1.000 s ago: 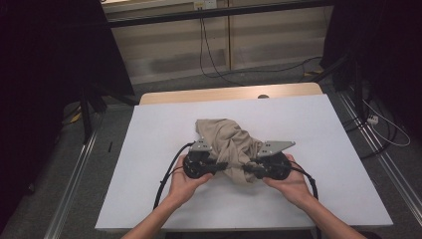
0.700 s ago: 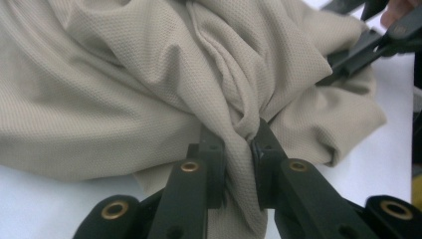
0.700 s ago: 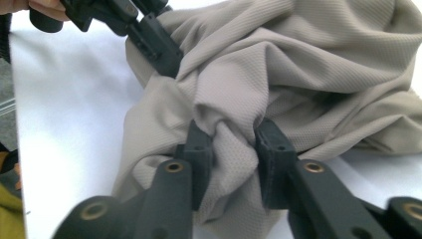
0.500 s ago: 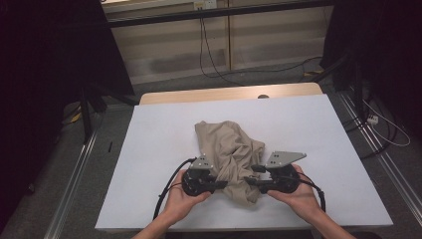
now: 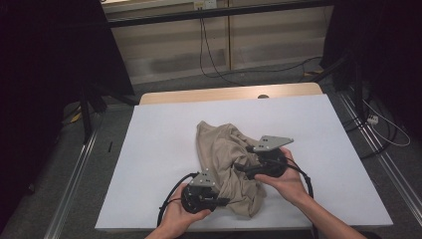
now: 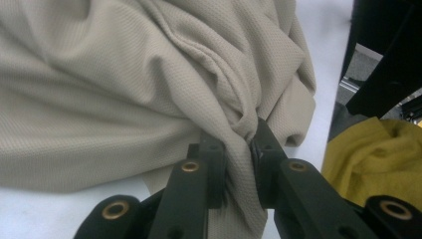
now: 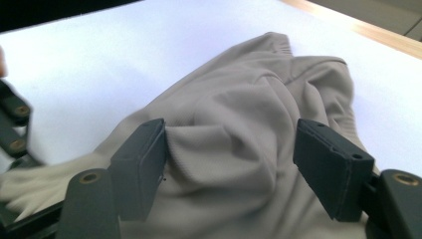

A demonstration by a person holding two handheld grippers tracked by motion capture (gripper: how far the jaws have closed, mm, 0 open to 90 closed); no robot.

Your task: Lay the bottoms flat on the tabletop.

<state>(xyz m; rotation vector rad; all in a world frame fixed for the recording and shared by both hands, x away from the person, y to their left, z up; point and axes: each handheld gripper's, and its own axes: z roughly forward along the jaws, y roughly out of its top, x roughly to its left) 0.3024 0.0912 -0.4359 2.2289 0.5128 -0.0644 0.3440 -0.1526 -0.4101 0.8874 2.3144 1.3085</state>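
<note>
Beige cloth [image 5: 226,164], fine knit weave, on white table cover [image 5: 159,149]; light wood table edge [image 5: 224,93] behind cloth. Black grippers, grey top plates. Yellow fabric [image 6: 378,149] right of cloth.

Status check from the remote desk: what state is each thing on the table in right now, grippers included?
Beige garment: crumpled in a heap on the white table cover, not spread.
Left gripper: shut on a pinched fold of the beige garment at its near edge.
Right gripper: jaws apart and just been opening, cloth between them but pads not pressing.
White table cover: lying flat.
Yellow cloth: bunched up, beyond the table edge.
</note>
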